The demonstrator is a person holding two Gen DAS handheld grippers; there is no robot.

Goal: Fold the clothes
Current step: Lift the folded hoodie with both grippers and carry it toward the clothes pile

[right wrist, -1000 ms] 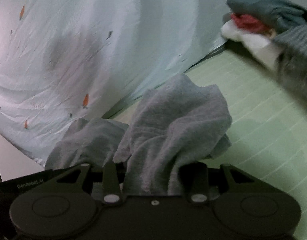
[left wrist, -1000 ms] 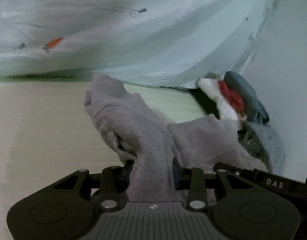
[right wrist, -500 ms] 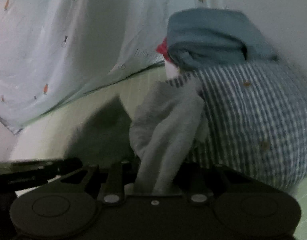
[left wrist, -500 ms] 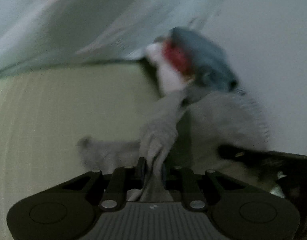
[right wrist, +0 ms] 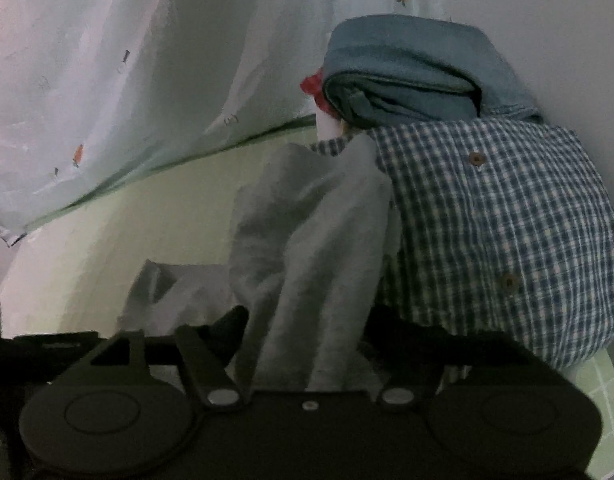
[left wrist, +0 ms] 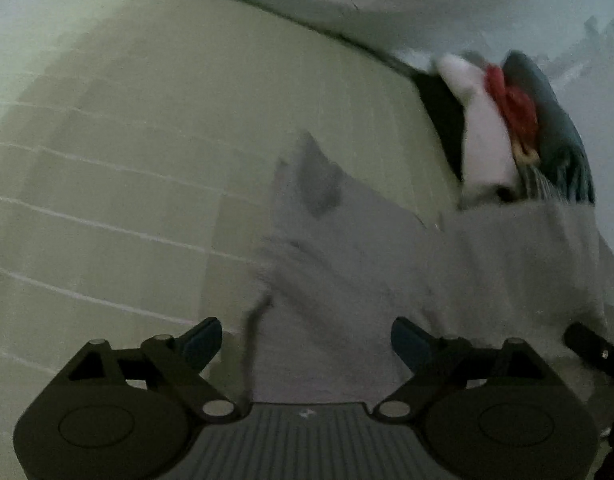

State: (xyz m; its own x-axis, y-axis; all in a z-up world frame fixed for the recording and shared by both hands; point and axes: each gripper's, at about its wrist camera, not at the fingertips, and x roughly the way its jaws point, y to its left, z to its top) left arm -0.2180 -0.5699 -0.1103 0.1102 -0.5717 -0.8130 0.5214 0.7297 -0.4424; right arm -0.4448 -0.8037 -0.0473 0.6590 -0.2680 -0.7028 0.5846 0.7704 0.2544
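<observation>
A grey garment (left wrist: 387, 260) lies crumpled on the pale green striped sheet (left wrist: 147, 160). My left gripper (left wrist: 307, 340) stands open, its fingers wide apart on either side of the cloth's near edge, holding nothing. In the right wrist view the same grey garment (right wrist: 307, 240) rises between the jaws of my right gripper (right wrist: 307, 316). Those jaws are spread partway and the cloth rests loosely between them. Part of the garment leans against a folded blue-and-white checked shirt (right wrist: 487, 232).
A pile of folded clothes sits at the far right: blue denim (right wrist: 407, 72) on top, a red item (right wrist: 313, 84) and a white item (left wrist: 483, 140) beside it. A pale carrot-print fabric (right wrist: 107, 80) hangs behind the bed. A wall (right wrist: 555, 20) is close on the right.
Both grippers carried the grey garment right to the clothes pile and lowered it. The left gripper has let go and opened wide. The right jaws have spread.
</observation>
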